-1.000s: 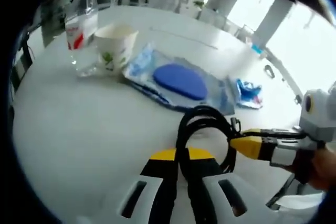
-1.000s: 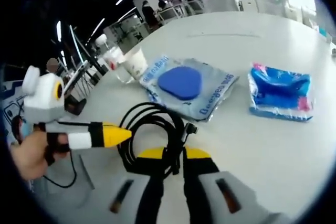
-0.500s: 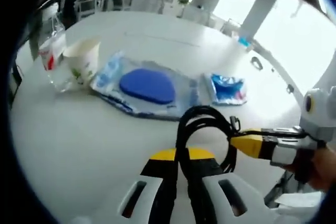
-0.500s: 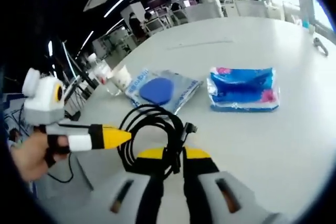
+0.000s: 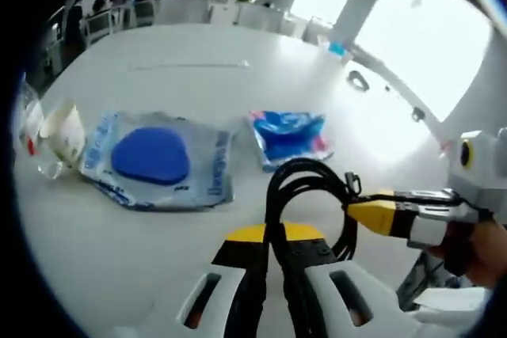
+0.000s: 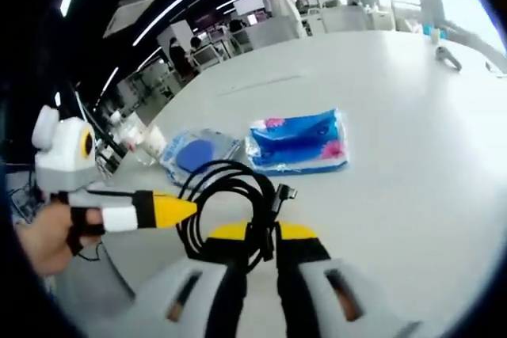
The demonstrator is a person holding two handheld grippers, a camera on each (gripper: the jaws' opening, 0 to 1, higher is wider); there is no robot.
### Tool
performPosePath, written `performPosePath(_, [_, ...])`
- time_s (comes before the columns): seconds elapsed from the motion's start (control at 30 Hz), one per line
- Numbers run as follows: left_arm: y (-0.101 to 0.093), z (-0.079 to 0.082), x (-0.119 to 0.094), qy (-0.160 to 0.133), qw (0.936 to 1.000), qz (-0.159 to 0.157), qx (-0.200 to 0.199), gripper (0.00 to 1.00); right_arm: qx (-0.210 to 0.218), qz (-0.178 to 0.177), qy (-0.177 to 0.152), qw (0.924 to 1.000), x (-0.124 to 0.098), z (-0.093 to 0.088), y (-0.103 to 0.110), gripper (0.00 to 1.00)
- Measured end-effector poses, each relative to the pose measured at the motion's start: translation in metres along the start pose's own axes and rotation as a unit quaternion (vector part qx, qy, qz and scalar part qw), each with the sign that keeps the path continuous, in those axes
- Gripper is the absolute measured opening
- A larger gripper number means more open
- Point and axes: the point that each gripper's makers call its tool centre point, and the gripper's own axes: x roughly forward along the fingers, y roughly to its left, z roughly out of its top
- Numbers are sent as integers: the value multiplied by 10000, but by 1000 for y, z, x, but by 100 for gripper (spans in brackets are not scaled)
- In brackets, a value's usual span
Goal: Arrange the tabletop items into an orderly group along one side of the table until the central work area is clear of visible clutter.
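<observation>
A coiled black cable (image 5: 305, 187) hangs above the white table (image 5: 190, 45), and both grippers are shut on it. My left gripper (image 5: 270, 237) clamps the near side of the coil. From the right, the right gripper's yellow tip (image 5: 366, 214) pinches its far side. In the right gripper view, my right gripper (image 6: 262, 237) grips the cable (image 6: 226, 187), and the left gripper (image 6: 170, 209) comes in from the left, with a hand behind it. On the table lie a blue pad in a clear bag (image 5: 150, 156) and a blue tissue packet (image 5: 289, 136).
A paper cup (image 5: 63, 128) and a clear bottle (image 5: 30, 120) stand at the left end of the row, beside the bag. In the right gripper view, the packet (image 6: 301, 144), bag (image 6: 194, 152) and cup (image 6: 150, 140) line up. A small object (image 6: 447, 55) lies far off.
Both views have swung to the right along the table, so the cup, bag and packet sit further left in frame. The cable stays held between both grippers.
</observation>
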Motion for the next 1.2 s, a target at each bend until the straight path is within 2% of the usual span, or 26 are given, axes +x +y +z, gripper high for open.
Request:
performPosePath(0.13, [-11, 1, 7, 25, 9999, -81, 73, 0, 86, -105, -30, 9999, -6, 1, -12, 9])
performPosePath(0.27, [-15, 1, 9, 21, 9999, -115, 49, 0, 121, -140, -51, 9998, -7, 2, -16, 9])
performPosePath(0.77, [-12, -3, 14, 55, 10000, -30, -1, 1, 127, -88, -13, 9999, -1, 3, -19, 9])
performPosePath(1.03, [-10, -7, 20, 142, 9999, -1, 67, 1, 228, -74, 80, 9997, 4, -4, -23, 9])
performPosePath(1.2, [-8, -13, 26, 219, 9997, 5, 97, 2, 131, -39, 159, 9998, 8, -8, -25, 9])
